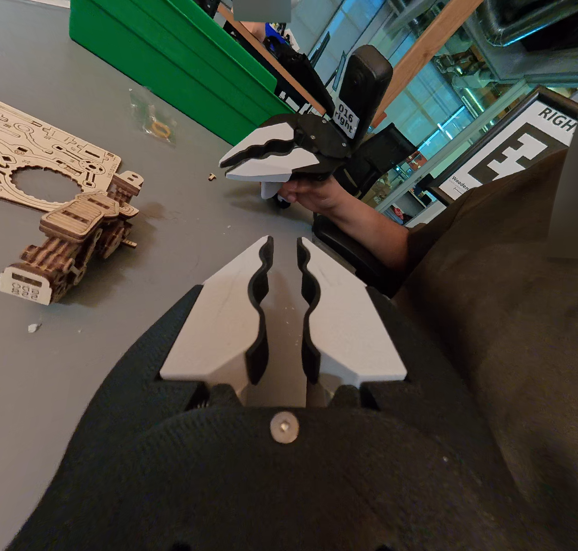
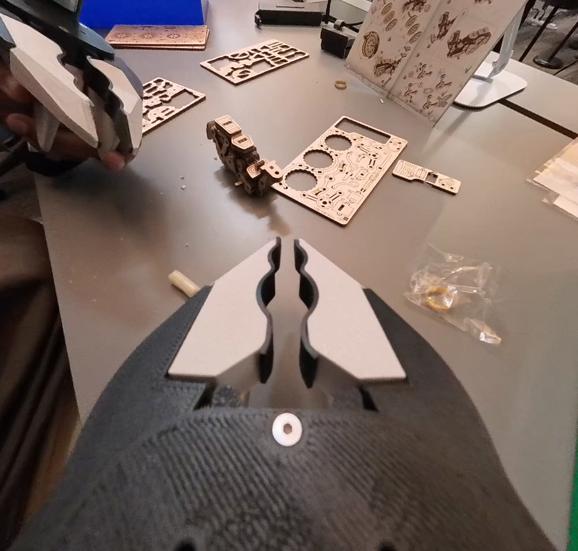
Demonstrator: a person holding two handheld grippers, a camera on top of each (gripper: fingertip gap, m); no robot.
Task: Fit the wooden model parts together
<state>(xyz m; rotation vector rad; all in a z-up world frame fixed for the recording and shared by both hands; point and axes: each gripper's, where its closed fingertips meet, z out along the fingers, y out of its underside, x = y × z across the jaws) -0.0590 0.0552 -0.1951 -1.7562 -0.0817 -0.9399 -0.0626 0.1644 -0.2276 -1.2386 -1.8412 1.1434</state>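
Note:
A part-built wooden model point(image 1: 72, 238) lies on the grey table point(image 1: 93, 348), left of my left gripper point(image 1: 285, 242). It also shows in the right wrist view point(image 2: 240, 157), ahead of my right gripper point(image 2: 287, 243). It touches a wooden parts sheet with round cut-outs point(image 2: 341, 167), which also shows in the left wrist view point(image 1: 47, 160). Both grippers are held above the table with a narrow gap between the fingers and nothing in them. The right gripper point(image 1: 223, 170) shows ahead in the left wrist view. The left gripper point(image 2: 112, 146) shows at upper left in the right wrist view.
A green bin point(image 1: 175, 57) stands at the back. More wooden sheets point(image 2: 255, 60) point(image 2: 165, 104), a small strip point(image 2: 427, 176), an instruction sheet on a stand point(image 2: 422, 41), a plastic bag with a rubber band point(image 2: 447, 292) and a small white cylinder point(image 2: 183, 282) are on the table. About 12 centimetres separates my left fingertips from my right.

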